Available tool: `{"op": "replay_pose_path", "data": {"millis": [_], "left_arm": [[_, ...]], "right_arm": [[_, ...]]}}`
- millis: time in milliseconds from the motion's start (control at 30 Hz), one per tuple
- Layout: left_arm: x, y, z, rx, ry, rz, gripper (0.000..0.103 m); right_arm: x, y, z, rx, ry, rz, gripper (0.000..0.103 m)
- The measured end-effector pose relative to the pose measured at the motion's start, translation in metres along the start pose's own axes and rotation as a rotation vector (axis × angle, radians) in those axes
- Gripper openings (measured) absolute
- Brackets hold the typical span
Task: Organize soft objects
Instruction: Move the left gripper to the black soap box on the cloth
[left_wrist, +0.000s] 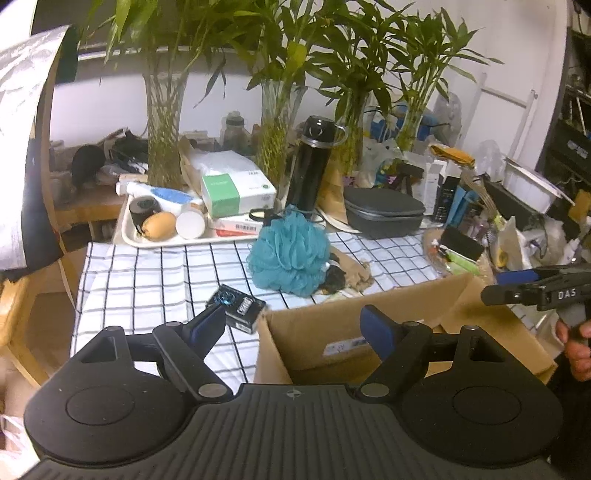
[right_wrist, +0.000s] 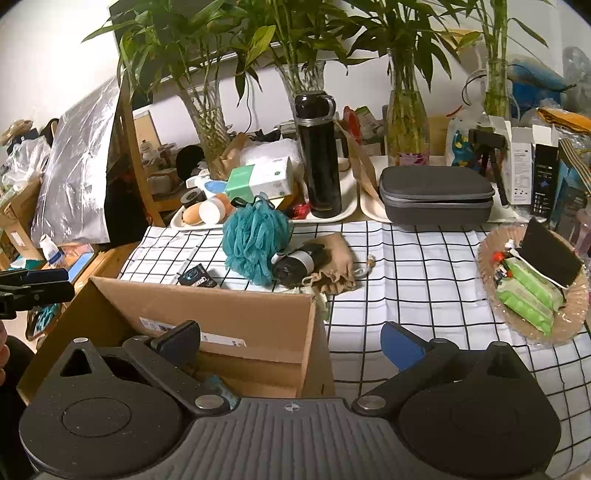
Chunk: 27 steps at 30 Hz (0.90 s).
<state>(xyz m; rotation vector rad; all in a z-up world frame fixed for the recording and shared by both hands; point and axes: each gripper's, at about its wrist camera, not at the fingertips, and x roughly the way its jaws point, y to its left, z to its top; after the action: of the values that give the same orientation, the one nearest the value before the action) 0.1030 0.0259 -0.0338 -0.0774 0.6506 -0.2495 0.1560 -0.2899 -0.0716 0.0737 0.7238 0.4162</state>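
A teal mesh bath puff (left_wrist: 290, 254) (right_wrist: 255, 243) lies on the checked tablecloth (left_wrist: 155, 280) beyond an open cardboard box (left_wrist: 354, 317) (right_wrist: 221, 306). Against the puff's right side lies a beige drawstring pouch (left_wrist: 352, 275) (right_wrist: 334, 266) with a black and grey roll (right_wrist: 295, 264) on it. My left gripper (left_wrist: 295, 328) is open over the box's left wall, nothing between its fingers. My right gripper (right_wrist: 291, 343) is open over the box's right wall, also empty. Something teal (right_wrist: 221, 387) shows inside the box, mostly hidden.
A small black carton (left_wrist: 238, 306) (right_wrist: 197, 278) lies by the box's far left corner. Behind stand white trays (left_wrist: 125, 229), a black flask (left_wrist: 310, 166) (right_wrist: 319, 158), a grey zip case (left_wrist: 384, 210) (right_wrist: 436, 195) and glass vases of bamboo. A wicker dish (right_wrist: 576, 314) holds green packs at the right.
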Motion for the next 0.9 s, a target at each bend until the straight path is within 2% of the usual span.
{"op": "replay_pose_path", "data": {"millis": [233, 467, 700, 900], "left_arm": [[0.006, 0.006, 0.01, 0.026, -0.054, 0.042, 0.08], [0.022, 0.023, 0.026, 0.02, -0.069, 0.069, 0.08], [0.056, 0.041, 0.038, 0.092, -0.035, 0.078, 0.08], [0.084, 0.066, 0.047, 0.071, -0.02, 0.073, 0.08]], "right_arm": [[0.0, -0.009, 0.006, 0.018, -0.027, -0.046, 0.103], [0.004, -0.018, 0.014, 0.028, -0.051, -0.077, 0.103], [0.023, -0.029, 0.028, 0.053, -0.046, -0.095, 0.103], [0.052, -0.033, 0.046, 0.021, -0.031, -0.109, 0.103]]}}
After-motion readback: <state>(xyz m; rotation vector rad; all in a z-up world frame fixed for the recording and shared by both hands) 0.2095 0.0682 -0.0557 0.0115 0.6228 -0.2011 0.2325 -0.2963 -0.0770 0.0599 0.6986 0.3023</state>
